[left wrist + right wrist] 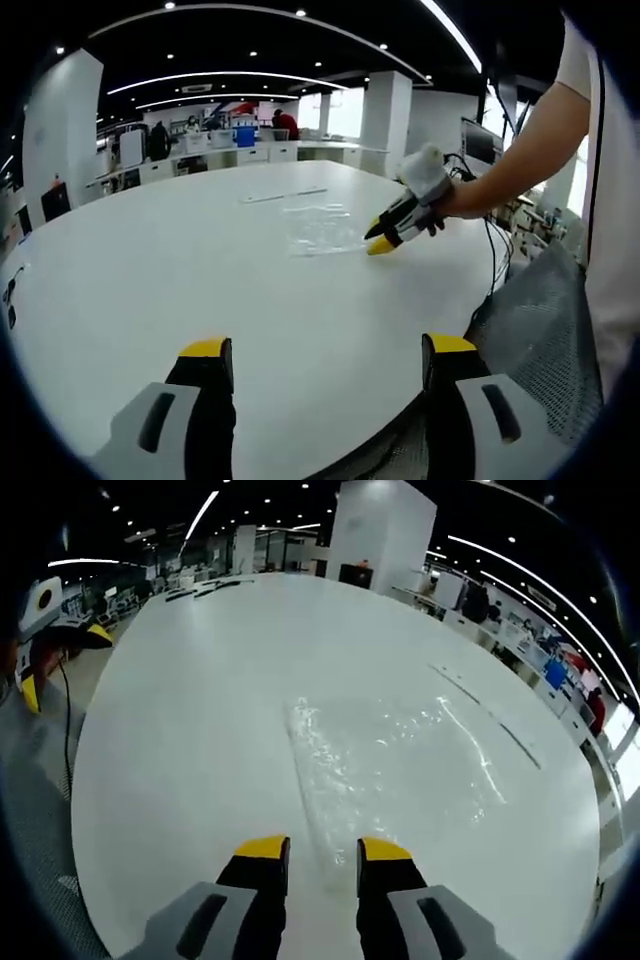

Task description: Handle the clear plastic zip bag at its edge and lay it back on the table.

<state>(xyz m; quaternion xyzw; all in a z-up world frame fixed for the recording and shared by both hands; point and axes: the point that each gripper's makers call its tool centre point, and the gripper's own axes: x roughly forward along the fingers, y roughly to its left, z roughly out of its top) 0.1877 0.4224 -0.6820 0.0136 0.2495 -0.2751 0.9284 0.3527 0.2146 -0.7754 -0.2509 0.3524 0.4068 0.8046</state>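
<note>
We see the clear plastic zip bag lying flat on the white tabletop, its crinkled film catching the ceiling lights. In the right gripper view the bag spreads from the centre toward 3 o'clock, and its near edge reaches down to the yellow tips of our right gripper. The jaws of that gripper stand a little apart, with the bag's edge between or just ahead of the tips; we cannot tell whether they touch the film, and nothing is pinched between them.

In the left gripper view the same bag sits just above centre, near 12 o'clock, and the right gripper comes in from 3 o'clock, held by a gloved hand on a bare forearm, its yellow tips resting at the bag's right edge. Our left gripper hangs well apart from the bag, near the tabletop's closer rim at 6 o'clock, with its jaws wide apart and holding nothing.

Beyond the bag, toward 12 o'clock in the left gripper view, a thin pale strip lies on the tabletop. A grey mesh chair back shows at 4 o'clock, beside the person's white shirt. Desks and a blue bin stand far off at the back of the hall
</note>
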